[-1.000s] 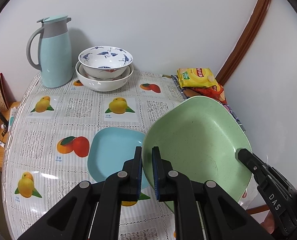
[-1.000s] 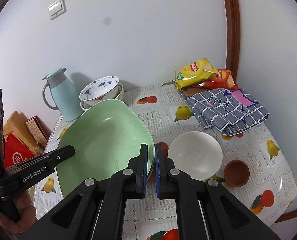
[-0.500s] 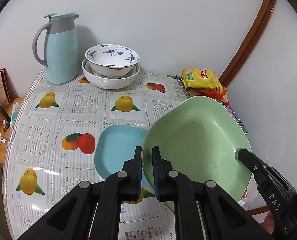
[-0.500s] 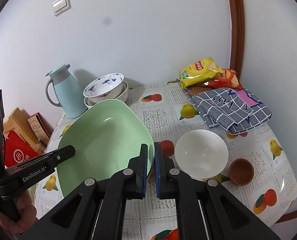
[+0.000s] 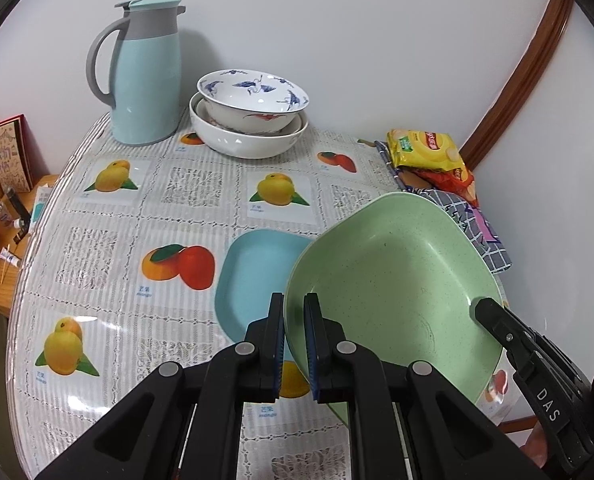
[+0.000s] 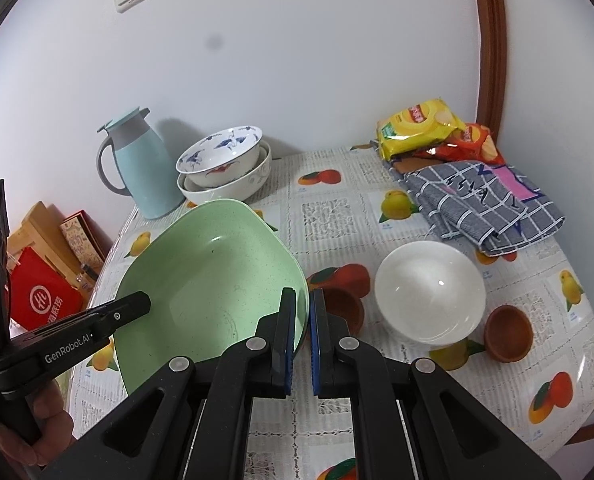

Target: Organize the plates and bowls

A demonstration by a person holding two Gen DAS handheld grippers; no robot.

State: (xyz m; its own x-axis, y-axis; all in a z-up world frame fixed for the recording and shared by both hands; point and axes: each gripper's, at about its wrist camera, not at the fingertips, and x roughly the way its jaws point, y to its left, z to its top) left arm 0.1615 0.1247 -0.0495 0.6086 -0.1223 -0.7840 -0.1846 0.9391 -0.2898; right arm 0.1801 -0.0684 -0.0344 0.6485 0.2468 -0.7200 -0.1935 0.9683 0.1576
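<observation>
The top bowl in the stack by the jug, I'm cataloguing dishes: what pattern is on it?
Blue birds on white on the top bowl; clearest in the left wrist view.

Speckled green plate [image 5: 393,280], tilted, above blue plate [image 5: 253,276].

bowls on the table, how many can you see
5. Two stacked beside the jug: patterned bowl in a white one. A plain white bowl, with a brown bowl to its right and another left, half hidden behind the green plate.
</observation>
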